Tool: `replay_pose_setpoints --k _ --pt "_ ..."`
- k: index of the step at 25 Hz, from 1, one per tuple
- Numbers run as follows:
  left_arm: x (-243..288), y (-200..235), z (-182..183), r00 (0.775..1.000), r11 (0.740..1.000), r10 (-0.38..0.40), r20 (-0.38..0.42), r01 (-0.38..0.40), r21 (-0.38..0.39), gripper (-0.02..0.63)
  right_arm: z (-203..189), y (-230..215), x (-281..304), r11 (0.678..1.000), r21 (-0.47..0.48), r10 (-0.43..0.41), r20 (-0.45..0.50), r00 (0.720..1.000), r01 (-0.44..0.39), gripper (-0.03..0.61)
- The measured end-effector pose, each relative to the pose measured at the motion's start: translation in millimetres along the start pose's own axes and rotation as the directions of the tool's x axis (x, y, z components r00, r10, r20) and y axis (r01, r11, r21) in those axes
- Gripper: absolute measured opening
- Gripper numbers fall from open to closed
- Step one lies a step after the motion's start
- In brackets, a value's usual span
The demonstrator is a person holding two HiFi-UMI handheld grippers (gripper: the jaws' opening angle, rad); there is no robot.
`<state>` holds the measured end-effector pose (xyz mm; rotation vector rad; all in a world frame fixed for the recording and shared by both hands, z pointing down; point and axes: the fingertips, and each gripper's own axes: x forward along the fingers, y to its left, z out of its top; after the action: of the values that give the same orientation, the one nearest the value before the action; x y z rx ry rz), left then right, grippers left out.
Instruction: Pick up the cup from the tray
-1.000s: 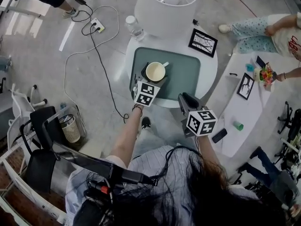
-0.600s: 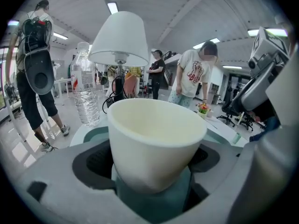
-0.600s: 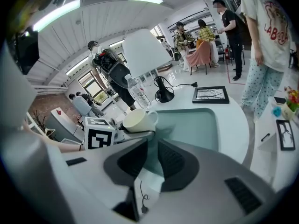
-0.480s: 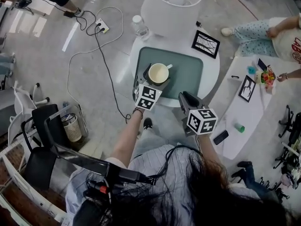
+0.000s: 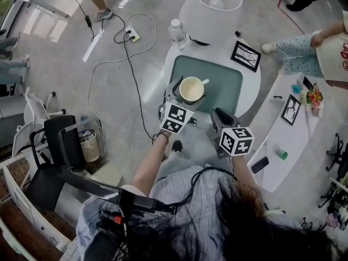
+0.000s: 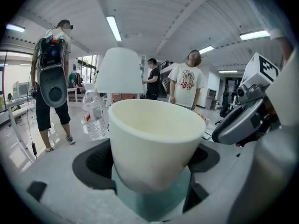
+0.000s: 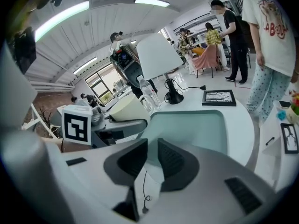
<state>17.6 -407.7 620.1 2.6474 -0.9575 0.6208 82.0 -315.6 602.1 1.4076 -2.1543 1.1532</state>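
Your left gripper (image 5: 188,91) was closed on the cup (image 6: 154,143), one jaw against each side of its wall. The cup was cream-coloured and open end up. It sat between the jaws over the near left part of the green tray (image 5: 220,86), with its handle pointing away from you to the right. In the left gripper view, tray surface showed directly beneath the cup's base. No view settled whether the base was touching the tray or clear of it.

Your right gripper (image 7: 150,160) was held at the near edge of the round white worktop (image 5: 250,88), to the right of the left gripper and apart from the cup. Its jaws were close together with a narrow gap between them, and nothing was in that gap.

Beyond the tray, a white lamp (image 5: 209,7) stood on the worktop. A clear water bottle (image 5: 177,32) stood to its left and a black picture frame (image 5: 245,55) lay to its right.
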Motion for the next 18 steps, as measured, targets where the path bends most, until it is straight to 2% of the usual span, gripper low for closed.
replay_pose_setpoints --k 9,13,18 --pt "-67 -8 33 0.998 0.999 0.017 0.057 -0.018 0.032 0.462 -7 33 -9 0.999 -0.036 0.033 0.045 0.998 -0.032 0.083" --pt "-94 -20 28 0.999 0.998 0.024 0.049 -0.027 0.048 0.462 -15 52 -19 0.998 -0.018 0.054 0.084 0.995 -0.052 0.083" --pt "-129 -41 17 0.998 0.999 0.024 0.058 -0.025 0.023 0.462 -31 74 -35 0.998 -0.022 0.065 0.124 0.990 -0.063 0.083"
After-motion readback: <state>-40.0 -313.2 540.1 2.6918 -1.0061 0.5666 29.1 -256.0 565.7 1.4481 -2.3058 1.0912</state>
